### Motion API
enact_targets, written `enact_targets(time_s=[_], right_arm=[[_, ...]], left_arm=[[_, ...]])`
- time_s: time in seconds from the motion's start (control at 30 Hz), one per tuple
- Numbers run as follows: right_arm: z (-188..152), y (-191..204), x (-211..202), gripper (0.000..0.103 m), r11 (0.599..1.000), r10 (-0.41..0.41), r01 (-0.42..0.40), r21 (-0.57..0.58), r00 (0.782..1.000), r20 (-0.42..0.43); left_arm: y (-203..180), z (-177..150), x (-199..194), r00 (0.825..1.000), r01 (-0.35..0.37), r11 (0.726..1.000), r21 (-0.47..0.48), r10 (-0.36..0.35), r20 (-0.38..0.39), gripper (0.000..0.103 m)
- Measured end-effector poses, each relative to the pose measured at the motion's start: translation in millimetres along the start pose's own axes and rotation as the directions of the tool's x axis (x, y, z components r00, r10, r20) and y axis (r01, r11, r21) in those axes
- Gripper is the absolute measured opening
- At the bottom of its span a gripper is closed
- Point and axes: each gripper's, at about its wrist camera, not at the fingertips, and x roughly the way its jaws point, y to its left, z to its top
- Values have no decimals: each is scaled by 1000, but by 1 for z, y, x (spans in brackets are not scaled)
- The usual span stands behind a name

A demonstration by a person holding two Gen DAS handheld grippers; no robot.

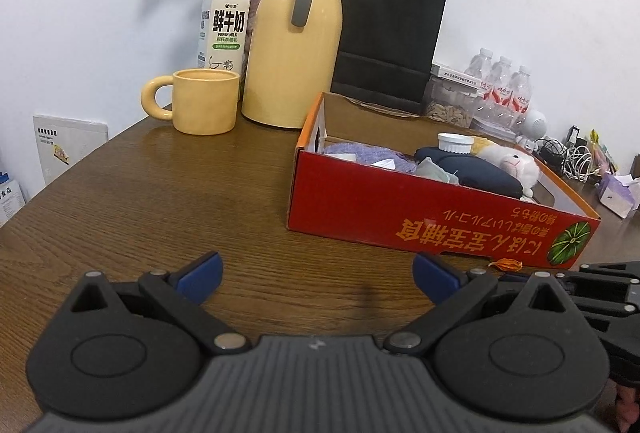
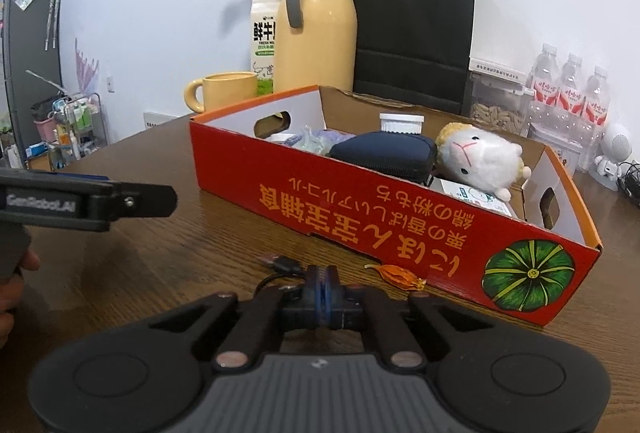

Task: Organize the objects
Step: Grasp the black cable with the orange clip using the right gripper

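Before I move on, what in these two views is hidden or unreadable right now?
- Right wrist view: the black cable runs behind the shut right gripper; a pinch looks likely, contact is hidden.
- Left wrist view: the cable is out of sight; the right gripper is cut by the frame edge.
- Both views: the red box wall hides the floor and lower parts of its contents.
- Left wrist view: the open left gripper holds nothing.

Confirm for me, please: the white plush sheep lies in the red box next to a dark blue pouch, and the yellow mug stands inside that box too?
Not quite. In the left wrist view the yellow mug stands on the table, outside the red box, beside the yellow jug. The plush sheep does lie in the box next to the dark blue pouch.
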Motion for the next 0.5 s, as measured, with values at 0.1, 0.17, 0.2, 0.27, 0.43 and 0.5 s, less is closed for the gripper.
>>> enact_targets(time_s=[0.1, 0.17, 0.2, 0.27, 0.43, 0.5], right_arm=[[0, -2, -1, 6, 1000, -4, 4, 12, 1000, 7], [1, -3, 1, 13, 1000, 3, -3, 21, 1000, 3], [1, -4, 3, 14, 1000, 12, -12, 18, 1000, -3], [3, -3, 9, 19, 999, 41, -41, 1, 999, -19], [11, -4, 28, 19, 997, 68, -71, -35, 996, -63], [11, -8, 29, 19, 995, 99, -101, -24, 993, -66]], left_arm=[[0, 0, 0, 1000, -4, 1000, 1, 4, 1, 103], [0, 0, 0, 1000, -6, 1000, 1, 6, 2, 103], [0, 0, 0, 1000, -7, 1000, 0, 7, 3, 103], [0, 0, 0, 1000, -6, 1000, 0, 6, 4, 103], [1, 0, -1, 1000, -6, 1000, -3, 6, 3, 103], [1, 0, 0, 1000, -5, 1000, -3, 5, 0, 103]])
